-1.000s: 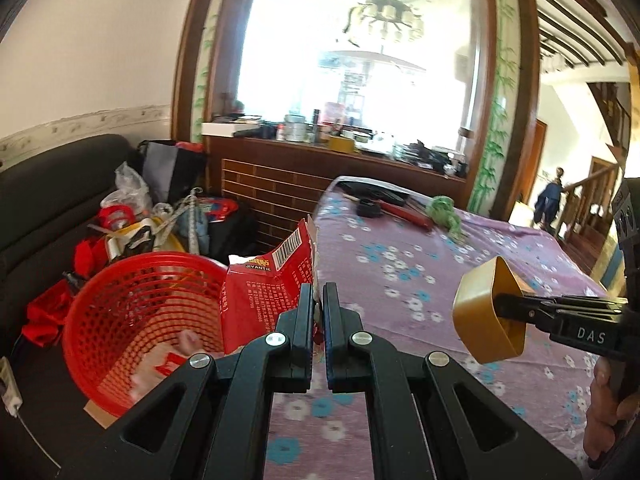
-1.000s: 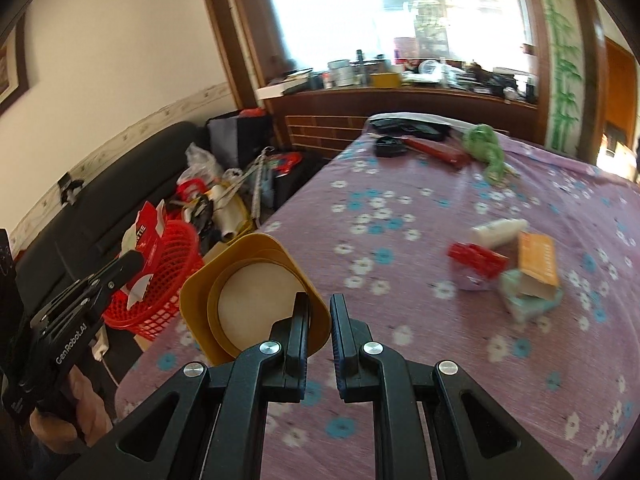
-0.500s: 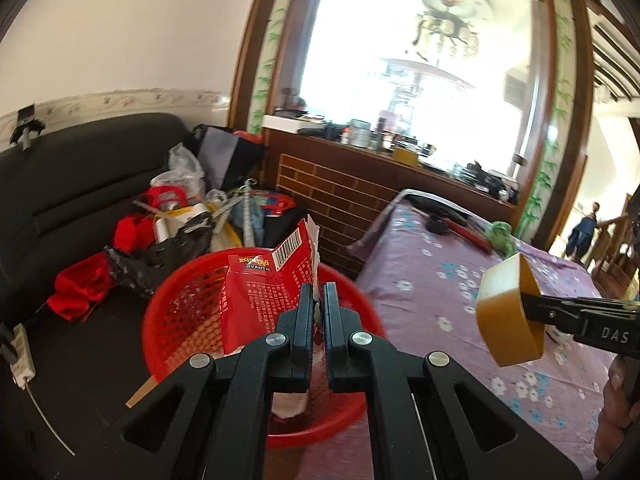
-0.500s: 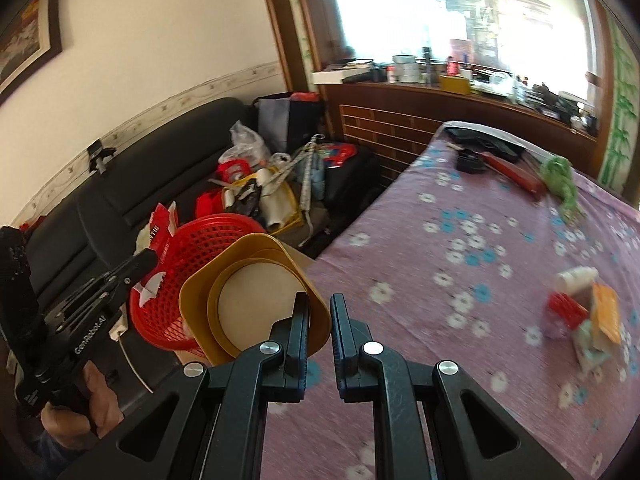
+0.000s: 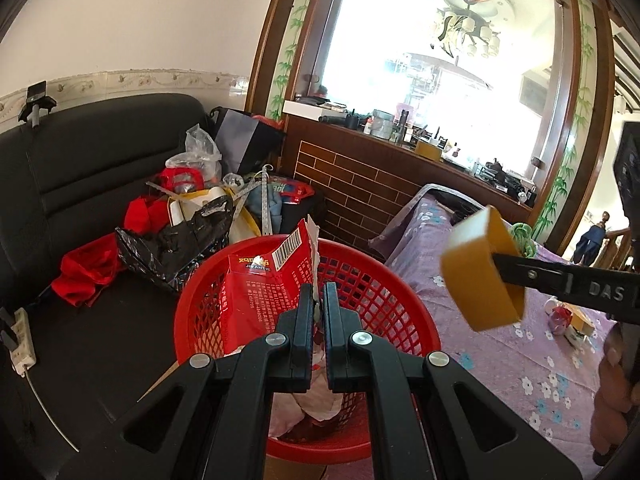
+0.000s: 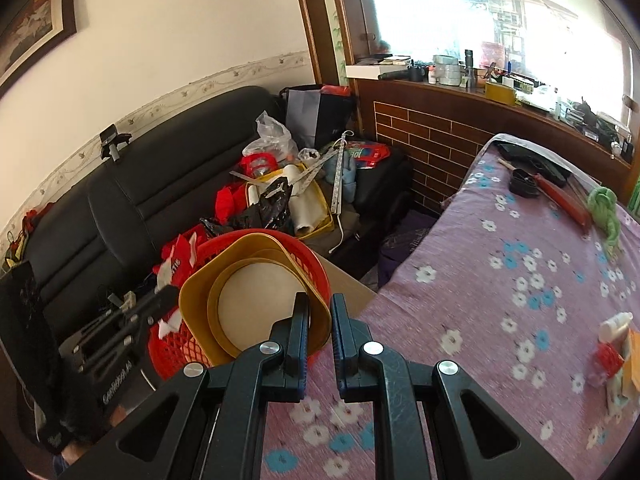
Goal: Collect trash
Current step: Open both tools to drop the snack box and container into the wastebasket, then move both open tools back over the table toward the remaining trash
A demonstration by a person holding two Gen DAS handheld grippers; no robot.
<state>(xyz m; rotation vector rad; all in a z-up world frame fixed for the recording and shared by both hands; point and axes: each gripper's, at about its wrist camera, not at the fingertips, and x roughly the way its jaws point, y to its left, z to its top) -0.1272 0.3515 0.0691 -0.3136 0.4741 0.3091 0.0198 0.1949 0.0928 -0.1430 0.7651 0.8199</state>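
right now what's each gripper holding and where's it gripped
Left gripper pinches the red snack packet by its near edge, above the red basket. Right gripper clamps the yellow paper bowl by its rim.

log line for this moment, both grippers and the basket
left gripper: shut on red packet over red basket | right gripper: shut on yellow bowl

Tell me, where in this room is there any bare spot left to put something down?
The flowered tablecloth lies bare between its near edge and the small packets at right. The sofa seat left of the red basket is open too. The sofa's far end is heaped with bags.
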